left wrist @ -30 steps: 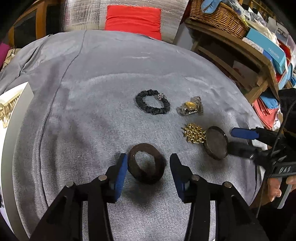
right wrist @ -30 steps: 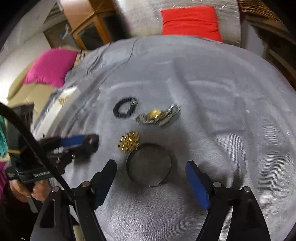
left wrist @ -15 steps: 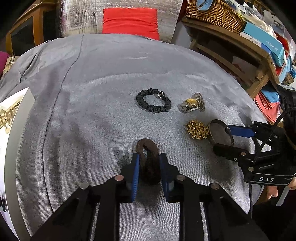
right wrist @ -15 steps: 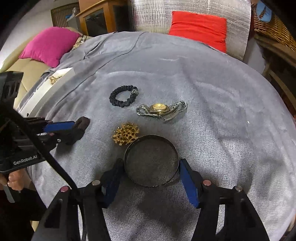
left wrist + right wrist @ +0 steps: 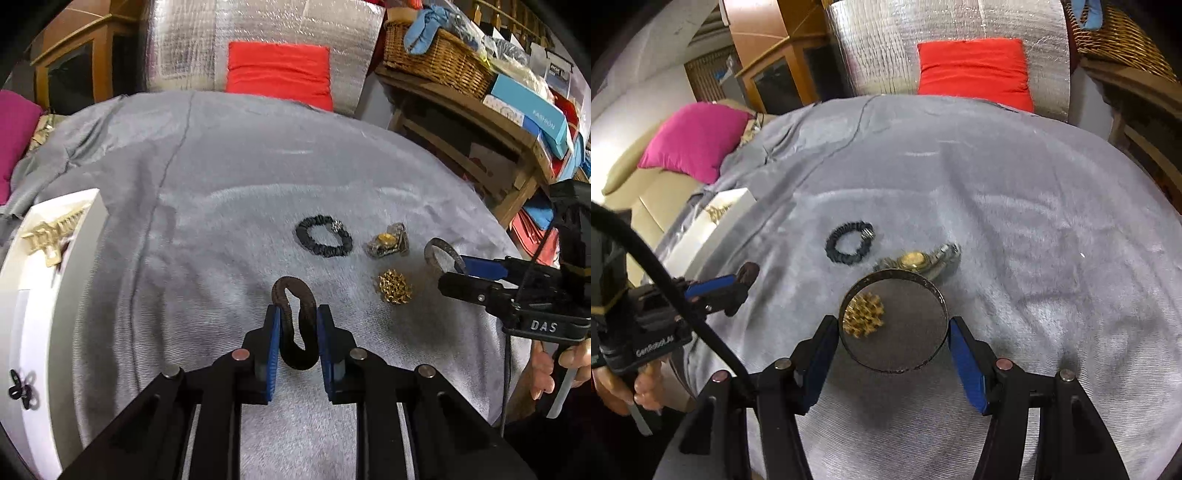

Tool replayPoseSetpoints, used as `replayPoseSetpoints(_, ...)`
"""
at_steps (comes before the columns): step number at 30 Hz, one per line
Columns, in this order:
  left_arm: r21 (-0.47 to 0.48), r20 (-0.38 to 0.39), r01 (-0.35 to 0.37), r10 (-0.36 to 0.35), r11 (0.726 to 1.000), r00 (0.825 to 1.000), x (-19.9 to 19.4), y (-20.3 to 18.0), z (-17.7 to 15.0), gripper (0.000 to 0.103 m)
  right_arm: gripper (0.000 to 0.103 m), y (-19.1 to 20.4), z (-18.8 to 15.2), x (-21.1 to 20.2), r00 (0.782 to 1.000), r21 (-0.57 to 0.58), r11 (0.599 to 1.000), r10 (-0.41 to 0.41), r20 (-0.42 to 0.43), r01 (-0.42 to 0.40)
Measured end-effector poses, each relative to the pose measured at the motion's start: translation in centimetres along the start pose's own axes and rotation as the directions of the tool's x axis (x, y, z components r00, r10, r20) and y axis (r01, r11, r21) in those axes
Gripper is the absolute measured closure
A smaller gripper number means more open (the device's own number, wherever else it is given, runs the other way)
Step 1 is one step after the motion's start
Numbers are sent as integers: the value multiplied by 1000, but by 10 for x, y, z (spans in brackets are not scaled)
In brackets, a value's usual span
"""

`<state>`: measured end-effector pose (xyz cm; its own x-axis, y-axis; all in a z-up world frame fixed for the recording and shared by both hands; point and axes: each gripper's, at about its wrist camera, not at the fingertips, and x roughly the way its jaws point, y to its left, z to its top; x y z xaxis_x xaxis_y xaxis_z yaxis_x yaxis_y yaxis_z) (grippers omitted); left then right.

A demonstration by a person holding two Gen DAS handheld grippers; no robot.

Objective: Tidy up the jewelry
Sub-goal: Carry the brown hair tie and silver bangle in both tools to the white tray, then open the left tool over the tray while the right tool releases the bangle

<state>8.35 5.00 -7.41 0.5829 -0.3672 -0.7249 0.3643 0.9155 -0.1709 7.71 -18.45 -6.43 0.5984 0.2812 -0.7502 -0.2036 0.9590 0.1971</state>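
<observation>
A grey cloth [image 5: 229, 177] covers the counter from near to far. At its left edge lies a white box [image 5: 26, 295] with a gold piece [image 5: 51, 232] on top. The left tool [image 5: 297, 334] is clamped on a dark brown band [image 5: 295, 299], squeezed into a narrow loop between the blue pads and held just above the cloth. The right tool [image 5: 894, 334] is clamped on a thin dark bangle [image 5: 936, 291], gripped at both sides and lifted off the cloth. Through the bangle, in the right wrist view, shows a gold cluster piece [image 5: 863, 314] lying on the cloth. Farther off lies a black scrunchie bracelet [image 5: 323, 240], and just right of it a gold-faced watch [image 5: 388, 243]. The gold cluster sits near the watch, on its near side.
</observation>
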Motion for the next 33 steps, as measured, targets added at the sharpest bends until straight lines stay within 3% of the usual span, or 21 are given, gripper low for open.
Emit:
replayPoseSetpoints(5,-45,74,-17,20,999,997,-36,12,-3,83,39,14,7,-3,999,29,999,34,40,-35)
replayPoseSetpoints(9,-97,160,-47,62,994,985,-70,33,-5,83,39,36,14,0,995,35,997,72,67,-75)
replayPoseSetpoints(15,-233,207,-132,182,964,961,-105,93,-13,83,39,97,42,17,986,-12,989,145,81,-144)
replayPoseSetpoints(22,-372,123,-223,286,901,950,-124,157,-43,83,39,193,87,48,968,-125,963,246,42,-239)
replayPoseSetpoints(28,-442,37,-252,298,861,954,-129,194,-71,83,39,272,104,85,949,-181,932,313,-37,-314)
replayPoseSetpoints(33,-455,-24,-271,293,848,956,-123,204,-80,83,39,312,103,126,934,-158,922,336,-123,-353)
